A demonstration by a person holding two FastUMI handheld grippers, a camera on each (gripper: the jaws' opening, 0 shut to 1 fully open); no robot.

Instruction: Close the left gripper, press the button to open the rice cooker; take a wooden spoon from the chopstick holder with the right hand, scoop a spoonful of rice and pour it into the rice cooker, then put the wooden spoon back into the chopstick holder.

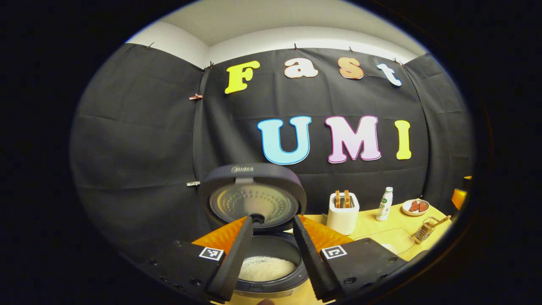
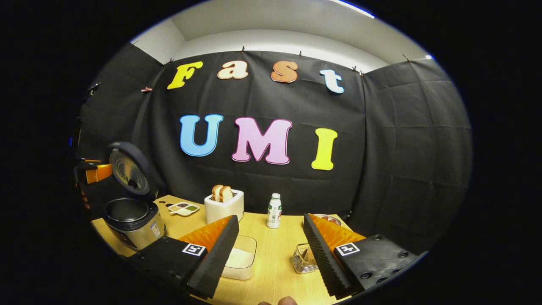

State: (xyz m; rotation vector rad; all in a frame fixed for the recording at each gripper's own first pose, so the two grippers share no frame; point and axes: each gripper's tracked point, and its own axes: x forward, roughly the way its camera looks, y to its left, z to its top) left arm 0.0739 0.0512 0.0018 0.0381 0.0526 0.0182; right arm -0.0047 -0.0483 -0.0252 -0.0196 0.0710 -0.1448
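Note:
The rice cooker (image 1: 271, 286) stands open just ahead of my left gripper (image 1: 273, 222), its lid (image 1: 253, 199) raised upright. White rice (image 1: 266, 267) lies in its inner pot. The left gripper is open, empty, one finger on each side of the pot. In the right gripper view the cooker (image 2: 133, 222) is at the table's left end. My right gripper (image 2: 270, 220) is open and empty above the table. Below it are a clear box of rice (image 2: 239, 257) and the wire chopstick holder (image 2: 305, 259). A wooden spoon handle (image 1: 441, 220) leans out of the holder (image 1: 424, 230).
A white toaster (image 2: 224, 205) with bread slices, a small bottle (image 2: 274, 211) and a divided dish of grains (image 2: 183, 208) stand along the back of the wooden table (image 2: 275, 237). A plate with red pieces (image 1: 415, 206) sits far right. The left gripper (image 2: 91, 171) hovers by the cooker lid.

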